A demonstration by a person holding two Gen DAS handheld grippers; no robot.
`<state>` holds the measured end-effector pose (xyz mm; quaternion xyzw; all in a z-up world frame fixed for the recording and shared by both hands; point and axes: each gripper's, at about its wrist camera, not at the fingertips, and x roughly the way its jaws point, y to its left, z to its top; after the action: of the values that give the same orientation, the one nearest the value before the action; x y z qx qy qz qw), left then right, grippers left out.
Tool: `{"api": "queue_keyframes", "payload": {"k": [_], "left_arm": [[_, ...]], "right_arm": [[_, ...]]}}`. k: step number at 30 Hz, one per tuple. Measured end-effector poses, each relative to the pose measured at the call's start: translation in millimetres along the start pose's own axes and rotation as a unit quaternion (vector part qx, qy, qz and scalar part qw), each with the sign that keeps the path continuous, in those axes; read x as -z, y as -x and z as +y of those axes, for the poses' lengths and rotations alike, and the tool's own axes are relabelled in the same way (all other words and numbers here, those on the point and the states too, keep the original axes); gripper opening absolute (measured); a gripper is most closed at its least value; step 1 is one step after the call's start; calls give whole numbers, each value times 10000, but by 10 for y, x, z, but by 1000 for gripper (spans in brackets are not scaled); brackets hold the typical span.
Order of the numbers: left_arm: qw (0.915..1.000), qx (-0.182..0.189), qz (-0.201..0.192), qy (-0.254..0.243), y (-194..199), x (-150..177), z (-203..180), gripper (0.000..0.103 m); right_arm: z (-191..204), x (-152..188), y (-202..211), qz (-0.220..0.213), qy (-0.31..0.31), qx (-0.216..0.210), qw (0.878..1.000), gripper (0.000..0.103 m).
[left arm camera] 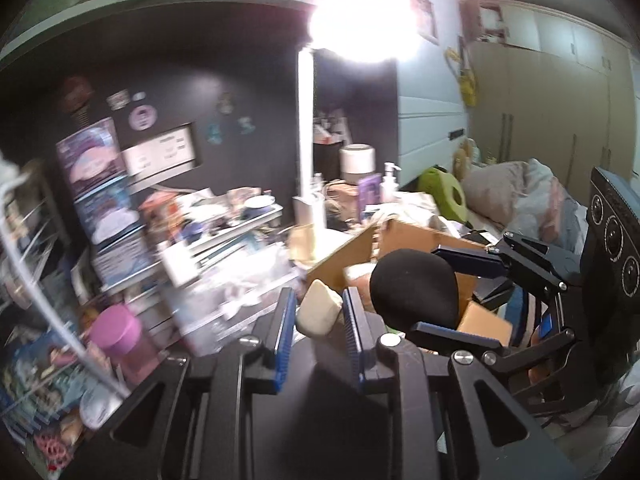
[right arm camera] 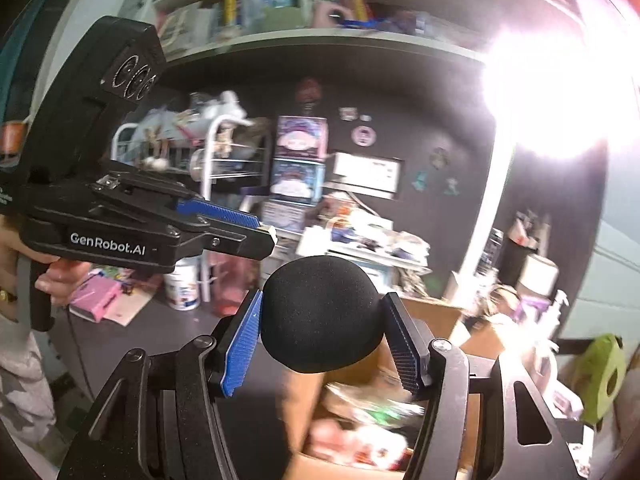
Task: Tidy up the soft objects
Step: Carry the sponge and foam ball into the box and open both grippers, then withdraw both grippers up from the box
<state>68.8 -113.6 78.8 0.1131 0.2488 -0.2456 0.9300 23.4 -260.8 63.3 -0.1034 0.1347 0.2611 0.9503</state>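
The right hand-held gripper (right arm camera: 322,338) pinches a black, matte foam ball (right arm camera: 320,314) between its ribbed blue pads, which press into its rounded sides. Just below and beyond it lies an open cardboard box (right arm camera: 436,312) of blurred soft things. The left hand-held gripper (left arm camera: 318,312) grips a cream, wedge-shaped sponge (left arm camera: 319,312) between narrowly parted pads. Farther ahead, a cluttered table (left arm camera: 256,216) meets a dark wall.

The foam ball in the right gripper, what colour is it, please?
Black; the foam ball shows best in the right wrist view.
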Motion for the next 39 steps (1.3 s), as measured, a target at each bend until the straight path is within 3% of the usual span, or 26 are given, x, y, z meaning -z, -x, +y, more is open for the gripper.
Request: {"api": "queue_keyframes", "payload": {"k": [5, 10, 15, 28, 32, 35, 39], "left_arm": [[9994, 306, 106, -146, -313, -156, -257, 21], [9985, 394, 298, -248, -568, -222, -420, 21], [9973, 438, 519, -280, -776, -226, -465, 21], [9927, 388, 1096, -312, -1206, -174, -463, 23], [9938, 317, 1038, -231, -1160, -159, -423, 55], [9949, 278, 956, -181, -1076, -152, -401, 62], [9974, 231, 680, 45, -873, -144, -333, 82]], "right_arm": [[-388, 153, 23, 305, -130, 291, 9990, 56], [-585, 348, -83, 679, -204, 278, 9971, 57], [-658, 459, -190, 919, -162, 256, 9953, 64], [-706, 479, -200, 941, -158, 177, 9953, 66], [-710, 485, -212, 969, -183, 167, 9950, 66], [-702, 470, -216, 964, -169, 155, 9951, 67], [-686, 429, -204, 897, -142, 113, 9958, 67]]}}
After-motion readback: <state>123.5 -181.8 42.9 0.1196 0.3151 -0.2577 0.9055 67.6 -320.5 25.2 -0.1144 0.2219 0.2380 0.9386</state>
